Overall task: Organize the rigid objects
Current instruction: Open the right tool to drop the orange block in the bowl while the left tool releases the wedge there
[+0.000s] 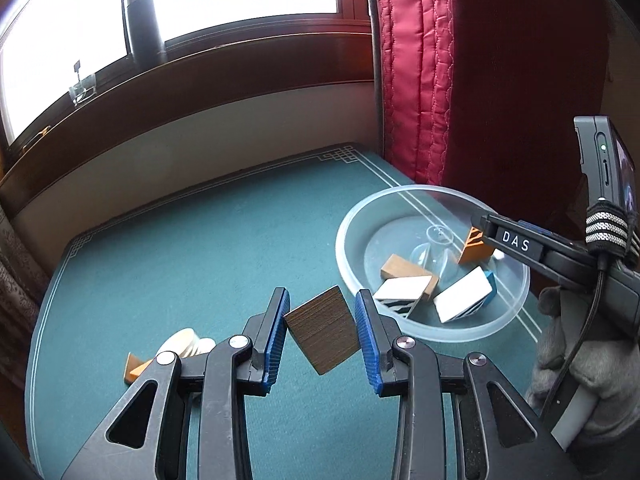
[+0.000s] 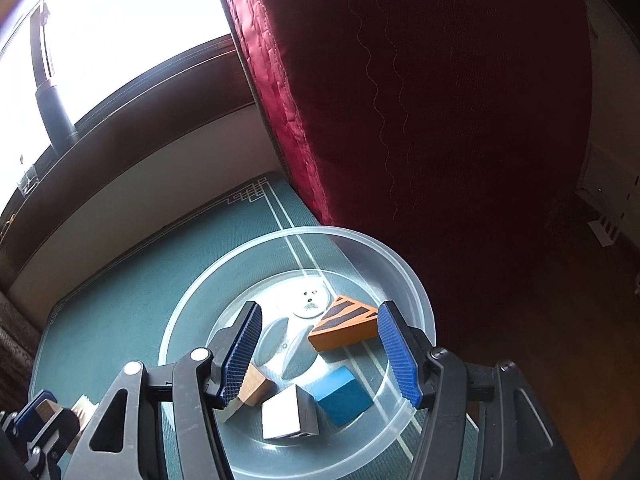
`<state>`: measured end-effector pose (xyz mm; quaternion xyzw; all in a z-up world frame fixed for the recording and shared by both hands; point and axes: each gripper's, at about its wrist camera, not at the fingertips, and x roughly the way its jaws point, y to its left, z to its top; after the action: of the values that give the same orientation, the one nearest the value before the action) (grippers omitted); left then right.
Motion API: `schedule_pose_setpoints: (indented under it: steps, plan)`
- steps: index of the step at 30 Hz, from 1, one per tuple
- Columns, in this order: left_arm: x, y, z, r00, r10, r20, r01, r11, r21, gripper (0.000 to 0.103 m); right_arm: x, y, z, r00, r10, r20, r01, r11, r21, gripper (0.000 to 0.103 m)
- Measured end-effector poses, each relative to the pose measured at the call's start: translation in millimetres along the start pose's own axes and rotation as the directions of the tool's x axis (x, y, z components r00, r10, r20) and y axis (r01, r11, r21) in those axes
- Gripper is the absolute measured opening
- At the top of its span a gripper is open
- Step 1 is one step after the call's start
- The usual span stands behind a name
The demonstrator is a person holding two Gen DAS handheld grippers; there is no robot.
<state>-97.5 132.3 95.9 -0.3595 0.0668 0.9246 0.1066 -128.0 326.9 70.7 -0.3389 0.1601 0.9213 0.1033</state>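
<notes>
My left gripper [image 1: 322,332] is shut on a brown wooden block [image 1: 320,330] and holds it tilted above the green table mat, just left of the clear plastic bowl [image 1: 343,252]. My right gripper [image 2: 322,354] is open over the bowl [image 2: 420,292], its pads touching nothing. Under it in the bowl lie an orange striped wedge [image 2: 344,322], a blue block [image 2: 340,396], a white and grey block [image 2: 286,412], a plain wooden block [image 2: 254,388] and a clear glass piece [image 2: 296,350]. In the left wrist view the right gripper [image 1: 486,236] reaches in over the bowl's far right rim.
An orange wedge [image 1: 134,368] and cream discs [image 1: 186,344] lie on the mat [image 1: 180,260] at the lower left. A red quilted chair back [image 1: 460,80] stands close behind the bowl. A dark flask [image 1: 144,24] and a glass [image 1: 83,89] sit on the window sill.
</notes>
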Motion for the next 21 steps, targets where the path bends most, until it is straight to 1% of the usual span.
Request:
schedule_pose_setpoints:
  steps: [3,11,17,18,20,21]
  plan:
    - [13,-9,9,1.000,-0.025,0.000,0.025,1.000,0.004,0.035,-1,-7,2,1.000,-0.013,0.008,0.013,0.999,0.032,0.064]
    - [48,-28,25,0.997,-0.076,-0.028,0.076,0.997,0.005,0.035,-2,-19,5,0.999,-0.037,0.022,0.035,0.995,0.095,0.064]
    - [67,-39,29,0.994,-0.098,-0.039,0.099,0.995,0.007,0.036,-6,-20,4,0.997,-0.056,0.043,0.051,0.993,0.109,0.070]
    - [70,-39,29,0.994,-0.101,-0.042,0.101,0.995,-0.002,0.037,-7,-21,3,0.997,-0.062,0.048,0.056,0.992,0.111,0.073]
    - [75,-36,28,0.992,-0.113,-0.060,0.112,0.993,-0.029,0.053,-5,-21,3,0.996,-0.069,0.057,0.062,0.991,0.116,0.077]
    - [76,-34,27,0.992,-0.112,-0.059,0.110,0.993,-0.037,0.065,-6,-21,3,0.996,-0.072,0.061,0.065,0.991,0.120,0.077]
